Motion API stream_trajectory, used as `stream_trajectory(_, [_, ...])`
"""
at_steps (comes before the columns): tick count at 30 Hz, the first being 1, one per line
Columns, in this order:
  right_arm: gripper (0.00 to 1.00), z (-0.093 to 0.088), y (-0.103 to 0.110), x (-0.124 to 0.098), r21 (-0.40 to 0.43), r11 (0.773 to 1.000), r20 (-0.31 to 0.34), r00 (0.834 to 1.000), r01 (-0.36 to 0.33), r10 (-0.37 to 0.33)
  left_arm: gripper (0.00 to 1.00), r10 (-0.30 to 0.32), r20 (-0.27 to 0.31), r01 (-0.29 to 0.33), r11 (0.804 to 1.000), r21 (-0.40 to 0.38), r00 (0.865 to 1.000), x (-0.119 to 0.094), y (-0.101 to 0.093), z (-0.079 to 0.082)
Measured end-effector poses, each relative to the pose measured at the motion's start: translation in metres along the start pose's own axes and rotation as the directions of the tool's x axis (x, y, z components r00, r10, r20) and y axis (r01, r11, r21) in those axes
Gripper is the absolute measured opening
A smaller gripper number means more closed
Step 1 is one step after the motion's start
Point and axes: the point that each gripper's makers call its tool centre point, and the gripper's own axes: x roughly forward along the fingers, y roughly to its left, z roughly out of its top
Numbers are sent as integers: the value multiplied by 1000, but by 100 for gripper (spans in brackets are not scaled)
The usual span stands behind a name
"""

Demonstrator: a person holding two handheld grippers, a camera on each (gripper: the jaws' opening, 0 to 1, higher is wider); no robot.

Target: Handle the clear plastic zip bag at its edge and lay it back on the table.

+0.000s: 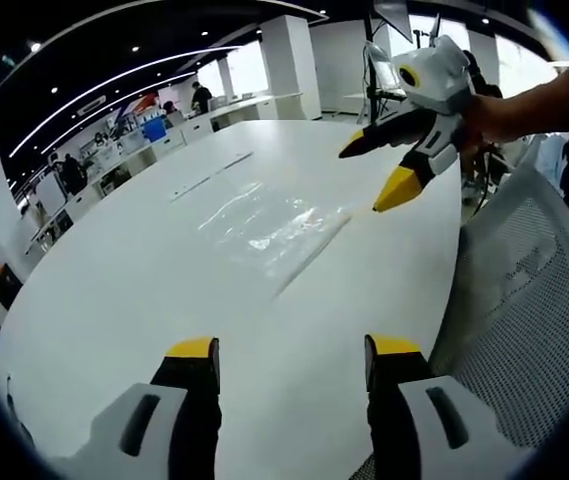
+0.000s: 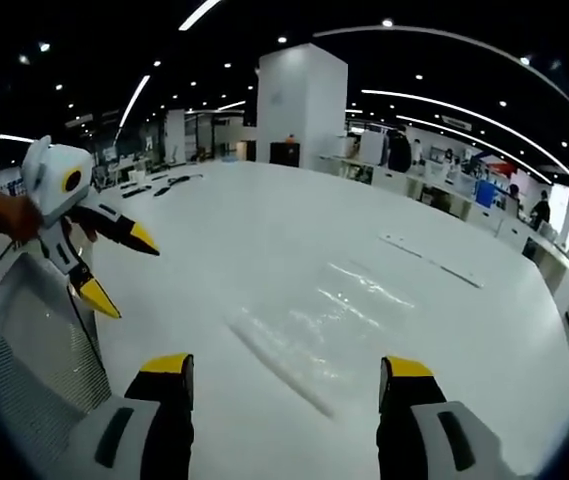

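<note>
On the smooth white table (image 1: 114, 300), a crinkled clear zip bag (image 1: 269, 225) lies flat; both hand-held grippers (image 1: 292, 362) (image 2: 286, 380) gape.

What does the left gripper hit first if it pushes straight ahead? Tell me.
Most likely the clear zip bag, lying flat on the white table ahead of the open left gripper. Bare tabletop lies between them, and depth is hard to judge in this fisheye view.
</note>
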Motion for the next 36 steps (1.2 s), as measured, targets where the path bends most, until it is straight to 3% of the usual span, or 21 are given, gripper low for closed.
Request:
stream_trajectory(15, [79,0,5,-11,46,999,26,1000,1,-2,66,-14,42,17,998,-67,999,0,0,0])
stream_trajectory(19, [83,-1,5,-18,66,998,38,999,3,-6,71,-15,65,23,992,-125,998,-1,-1,1])
stream_trajectory(31, [85,-5,9,-32,94,995,55,998,15,-20,92,-1,98,19,983,-182,995,-2,4,-1])
stream_trajectory(36, [86,-4,12,-38,92,995,68,997,28,-34,92,7,104,13,982,-187,995,-7,0,-5])
